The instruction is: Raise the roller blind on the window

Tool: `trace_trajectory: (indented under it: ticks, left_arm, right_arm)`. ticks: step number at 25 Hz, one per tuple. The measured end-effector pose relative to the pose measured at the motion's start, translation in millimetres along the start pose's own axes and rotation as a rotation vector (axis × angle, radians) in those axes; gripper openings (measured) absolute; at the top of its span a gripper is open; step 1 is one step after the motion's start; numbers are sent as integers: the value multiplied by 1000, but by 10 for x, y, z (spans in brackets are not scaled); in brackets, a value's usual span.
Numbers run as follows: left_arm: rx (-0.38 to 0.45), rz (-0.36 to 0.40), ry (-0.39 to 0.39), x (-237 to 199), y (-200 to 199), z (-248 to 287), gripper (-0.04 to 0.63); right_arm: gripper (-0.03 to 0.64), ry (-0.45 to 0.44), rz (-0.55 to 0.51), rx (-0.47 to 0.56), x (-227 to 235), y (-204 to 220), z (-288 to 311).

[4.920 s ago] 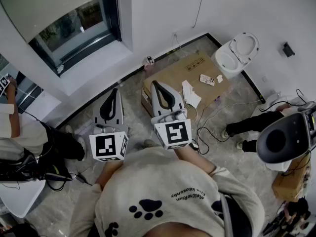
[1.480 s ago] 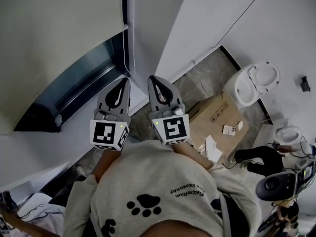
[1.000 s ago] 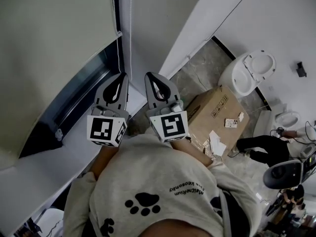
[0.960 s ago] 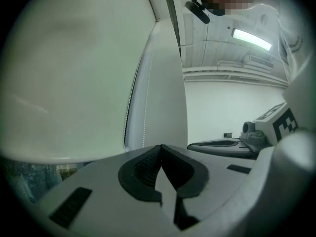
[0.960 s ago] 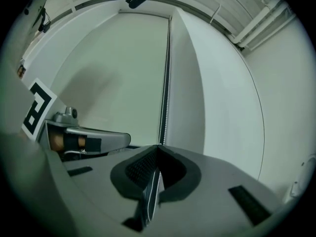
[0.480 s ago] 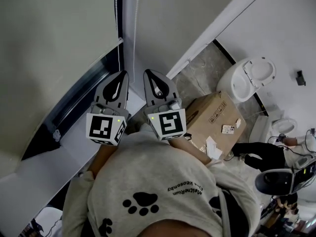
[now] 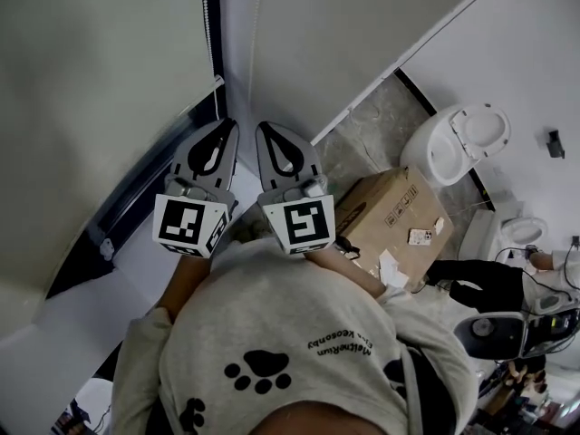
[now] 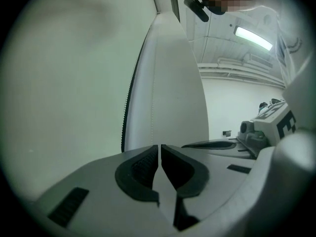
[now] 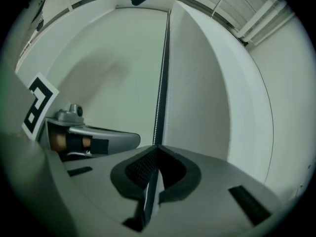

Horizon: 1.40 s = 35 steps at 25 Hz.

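The pale roller blind (image 7: 91, 107) hangs over the dark-framed window (image 7: 136, 198) at the left of the head view. Its bead chain (image 7: 216, 53) runs down the blind's right edge, beside the white wall reveal (image 7: 299, 53). My left gripper (image 7: 227, 123) and right gripper (image 7: 265, 127) are held side by side, level, pointing at that corner, both shut with nothing between their jaws. In the left gripper view, the chain (image 8: 127, 107) runs just left of the shut tips (image 8: 159, 147). In the right gripper view, the chain (image 9: 160, 83) runs straight down behind the shut tips (image 9: 157, 149).
A white sill (image 7: 118, 279) lies under the window. On the floor to the right stand a cardboard box (image 7: 390, 216) with small items on it and a white toilet (image 7: 458, 139). A person's dark-clad legs (image 7: 471, 275) and a round black seat (image 7: 494, 333) are further right.
Both grippers have moved forward together toward the blind's right edge and the chain. Their jaws stay shut. The blind fills more of the head view.
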<state>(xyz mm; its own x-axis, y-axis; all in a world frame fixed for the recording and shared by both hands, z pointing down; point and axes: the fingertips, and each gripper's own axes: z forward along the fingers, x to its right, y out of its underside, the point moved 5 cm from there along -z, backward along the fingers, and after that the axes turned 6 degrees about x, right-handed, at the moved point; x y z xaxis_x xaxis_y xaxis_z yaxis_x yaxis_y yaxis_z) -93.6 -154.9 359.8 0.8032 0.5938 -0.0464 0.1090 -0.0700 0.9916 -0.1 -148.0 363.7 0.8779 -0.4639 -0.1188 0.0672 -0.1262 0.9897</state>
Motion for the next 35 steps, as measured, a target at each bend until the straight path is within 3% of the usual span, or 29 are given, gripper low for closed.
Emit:
trace_trajectory:
  ticks: [2,3,4,19,23,27,35]
  left_arm:
    - [9,8,22,-24,-36,89,32]
    - [9,9,33,-34,-50,138,110]
    - [3,8,44,-42,-55,186,143]
    - [-63,21,65,-194,93,644,141]
    - [-55,25,75,-229,49,675,47]
    - [-57,38,84,-189,35,597,20]
    - [-67,24,115,-96,-39,403,17]
  right_arm:
    - [8,4,-8,0,13,-6,-7]
    - [8,5,-7,0,21,-8,-7]
    - [8,7,-2,-1,30,-6,-6]
    - [8,14,-6,-10,145,94,-66]
    - [8,-1,-9,-7,137,91,-59]
    - [8,-17,-5,8,116,62,-69]
    - [9,-90,30,110,132,-497,65]
